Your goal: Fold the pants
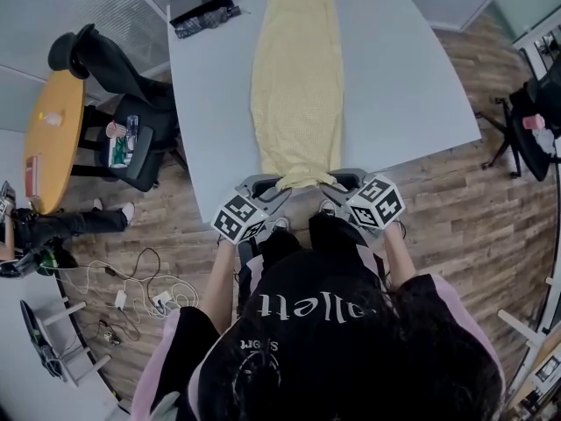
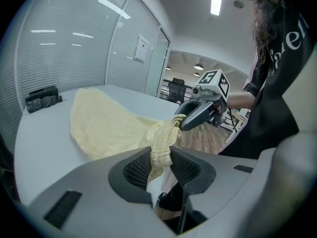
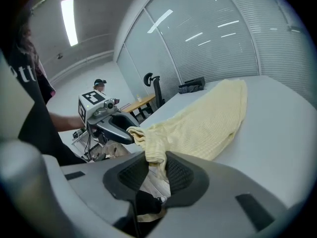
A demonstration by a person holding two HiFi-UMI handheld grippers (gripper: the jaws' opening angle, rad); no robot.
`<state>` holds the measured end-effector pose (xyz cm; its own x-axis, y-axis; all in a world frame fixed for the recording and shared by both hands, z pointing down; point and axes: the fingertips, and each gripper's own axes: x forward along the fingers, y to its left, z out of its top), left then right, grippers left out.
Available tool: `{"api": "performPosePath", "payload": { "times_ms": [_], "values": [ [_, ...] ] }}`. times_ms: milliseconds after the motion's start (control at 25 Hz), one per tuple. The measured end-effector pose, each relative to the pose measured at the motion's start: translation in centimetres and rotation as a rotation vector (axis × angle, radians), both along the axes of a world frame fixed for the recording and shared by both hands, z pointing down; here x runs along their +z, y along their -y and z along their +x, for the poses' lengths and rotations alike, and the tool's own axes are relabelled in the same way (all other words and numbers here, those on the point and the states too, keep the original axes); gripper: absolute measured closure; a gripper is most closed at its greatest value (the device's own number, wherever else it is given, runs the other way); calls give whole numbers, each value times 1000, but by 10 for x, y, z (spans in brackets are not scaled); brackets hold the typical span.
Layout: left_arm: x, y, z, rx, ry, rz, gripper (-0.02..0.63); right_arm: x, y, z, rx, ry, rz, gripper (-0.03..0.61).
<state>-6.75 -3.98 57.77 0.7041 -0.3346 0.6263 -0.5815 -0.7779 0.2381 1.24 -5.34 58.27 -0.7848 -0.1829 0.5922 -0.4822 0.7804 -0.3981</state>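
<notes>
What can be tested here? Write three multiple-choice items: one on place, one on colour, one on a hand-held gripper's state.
1. The pants lie mostly: A on the grey table; B on the floor; C on a chair.
2. Their colour: A blue; B pale yellow; C red.
3. The left hand-held gripper is: A open, empty; B shut on the pants; C out of view.
Key: A, the fabric stretches along the tabletop; B, yellow in every view; B, its pads pinch the bunched near end.

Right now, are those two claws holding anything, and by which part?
Yes, the yellow pants: left gripper and right gripper each pinch a corner of their near, ribbed end.
</notes>
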Motion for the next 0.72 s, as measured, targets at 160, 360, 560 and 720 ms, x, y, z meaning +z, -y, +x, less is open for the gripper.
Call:
{"api": "performPosePath", "payload": {
  "times_ms": [160, 360, 560, 720],
  "values": [
    [-23, -3, 15, -34, -71, 6, 486, -21, 0, 14, -16, 55, -41, 468],
    [-57, -14, 31, -27, -148, 39, 486, -51, -7, 28, -86, 90, -65, 468],
    [-93, -28, 45, 39, -175, 99, 486, -82, -21, 42, -182, 110, -54, 468],
    [-117, -28, 51, 68, -165, 151, 486, -106, -21, 48, -213, 131, -7, 468]
  ]
}}
